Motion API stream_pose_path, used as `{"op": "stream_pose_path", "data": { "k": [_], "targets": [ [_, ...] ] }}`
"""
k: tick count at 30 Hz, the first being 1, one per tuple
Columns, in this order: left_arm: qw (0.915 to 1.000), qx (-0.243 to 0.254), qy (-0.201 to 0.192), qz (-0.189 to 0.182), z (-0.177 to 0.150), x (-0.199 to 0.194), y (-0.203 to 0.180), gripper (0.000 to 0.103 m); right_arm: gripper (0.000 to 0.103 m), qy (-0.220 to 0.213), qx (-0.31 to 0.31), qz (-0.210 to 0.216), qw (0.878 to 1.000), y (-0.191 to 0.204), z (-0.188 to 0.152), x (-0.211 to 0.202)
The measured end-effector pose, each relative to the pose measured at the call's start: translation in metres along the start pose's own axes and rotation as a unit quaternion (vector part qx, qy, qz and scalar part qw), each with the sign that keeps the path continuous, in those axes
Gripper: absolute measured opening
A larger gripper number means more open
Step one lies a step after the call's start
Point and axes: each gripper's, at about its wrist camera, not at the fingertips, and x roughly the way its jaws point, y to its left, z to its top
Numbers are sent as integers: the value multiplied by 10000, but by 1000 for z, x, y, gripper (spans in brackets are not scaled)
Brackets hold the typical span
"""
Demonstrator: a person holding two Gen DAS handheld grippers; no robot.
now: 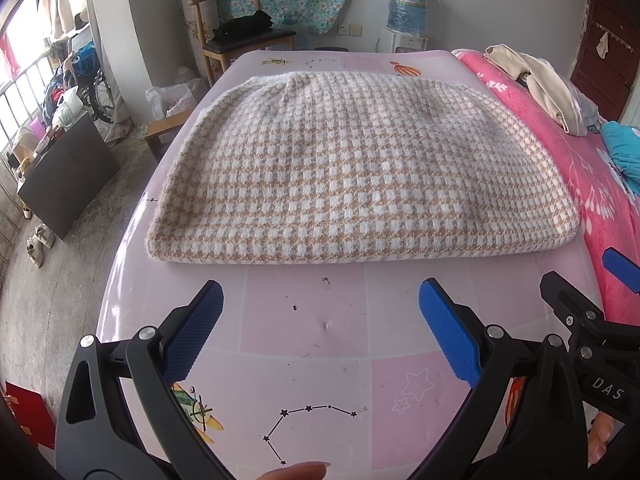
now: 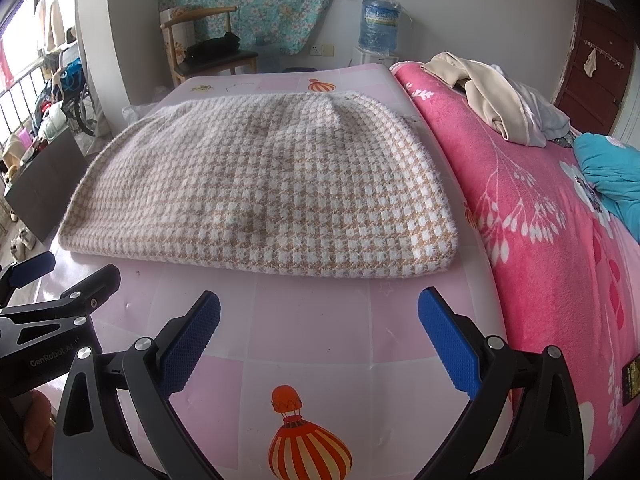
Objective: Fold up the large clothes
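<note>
The checked sweater (image 1: 352, 172) in the middle of the frame looks already folded into a neat block, while the left gripper (image 1: 320, 332) and right gripper (image 2: 319, 336) at the bottom hang released, grasping nothing, and the pile of clothes (image 2: 500, 96) at upper right seems left.

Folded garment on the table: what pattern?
Tan-and-white houndstooth check on the folded garment, clearest in the left wrist view.

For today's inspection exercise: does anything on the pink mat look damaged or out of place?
The checked garment lies neatly folded. Only the pink mat looks marked: dark specks and a small dent before the open left gripper.
</note>
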Motion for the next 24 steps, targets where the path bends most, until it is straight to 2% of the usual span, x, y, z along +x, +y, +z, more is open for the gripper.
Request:
{"op": "stream_pose_path", "data": {
  "k": [24],
  "targets": [
    [9999,-104,-2,33,-1,-1,6,95,97,5,-89,-6,10000,8,-2,-1]
  ]
}}
